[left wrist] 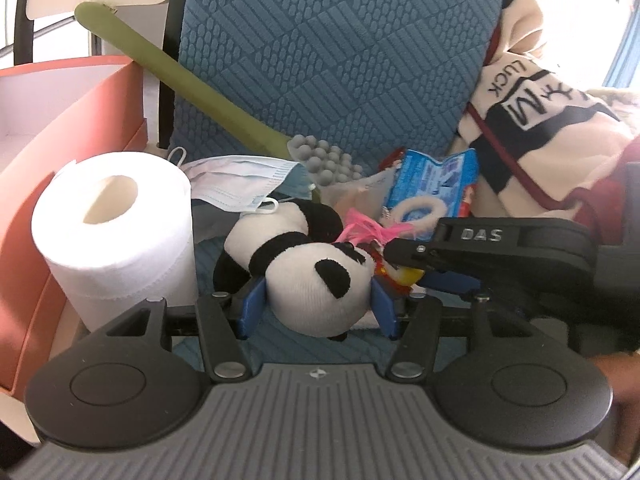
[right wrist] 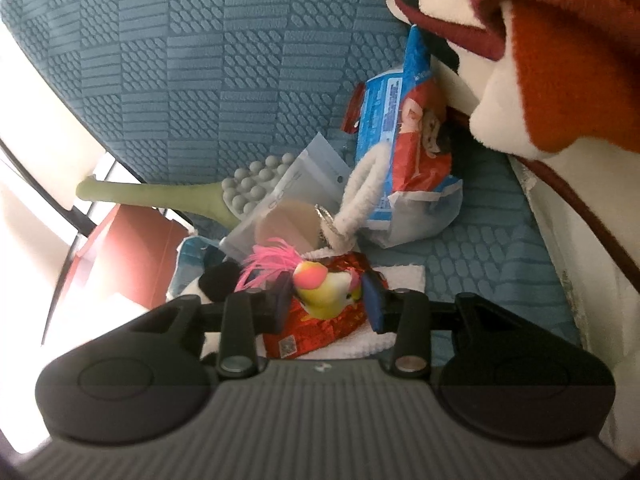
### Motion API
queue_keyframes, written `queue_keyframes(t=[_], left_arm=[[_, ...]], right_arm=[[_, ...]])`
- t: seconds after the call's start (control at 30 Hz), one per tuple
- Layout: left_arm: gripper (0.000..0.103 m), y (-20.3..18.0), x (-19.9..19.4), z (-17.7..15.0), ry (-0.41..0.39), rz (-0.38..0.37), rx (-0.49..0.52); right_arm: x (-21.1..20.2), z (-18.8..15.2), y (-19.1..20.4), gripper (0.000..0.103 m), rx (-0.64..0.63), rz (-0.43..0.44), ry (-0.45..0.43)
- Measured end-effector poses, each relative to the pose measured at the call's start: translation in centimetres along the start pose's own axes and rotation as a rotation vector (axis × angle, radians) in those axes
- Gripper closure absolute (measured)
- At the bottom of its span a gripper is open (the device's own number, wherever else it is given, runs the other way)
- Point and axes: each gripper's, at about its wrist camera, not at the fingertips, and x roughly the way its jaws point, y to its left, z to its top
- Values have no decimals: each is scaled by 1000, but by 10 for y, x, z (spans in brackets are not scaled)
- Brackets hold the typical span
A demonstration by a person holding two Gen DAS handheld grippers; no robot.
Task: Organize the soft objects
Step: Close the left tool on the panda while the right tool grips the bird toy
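In the left wrist view my left gripper [left wrist: 318, 304] is shut on the head of a black-and-white panda plush [left wrist: 304, 264] lying on a blue chair seat [left wrist: 224, 256]. In the right wrist view my right gripper [right wrist: 326, 300] is shut on a small yellow bird toy with pink hair [right wrist: 324, 290], above a red packet [right wrist: 320, 332]. The right gripper also shows in the left wrist view [left wrist: 394, 258], right beside the panda's head. A large cream, black and maroon plush [right wrist: 540, 52] leans at the right.
A toilet paper roll [left wrist: 116, 232] stands at the left beside an orange box [left wrist: 48, 128]. Face masks [left wrist: 236, 184], a green-handled grey massage brush [left wrist: 320, 160], a blue snack packet [right wrist: 400, 128], a white fuzzy ring [right wrist: 360, 196] and a clear pouch [right wrist: 296, 184] lie by the blue backrest [left wrist: 340, 52].
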Motion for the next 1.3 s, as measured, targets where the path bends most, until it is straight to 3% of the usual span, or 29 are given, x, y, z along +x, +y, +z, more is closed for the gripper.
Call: queue_keyframes(t=[0.9,1.3], left_arm=[[42,18,-75,-2,53,-194,4],[42,23,-120,7,52,-294,30]], right_arm=[[-97,-47,41,62,-73,-186,-144],[-145,-75,61,62,-129,-252,-150]])
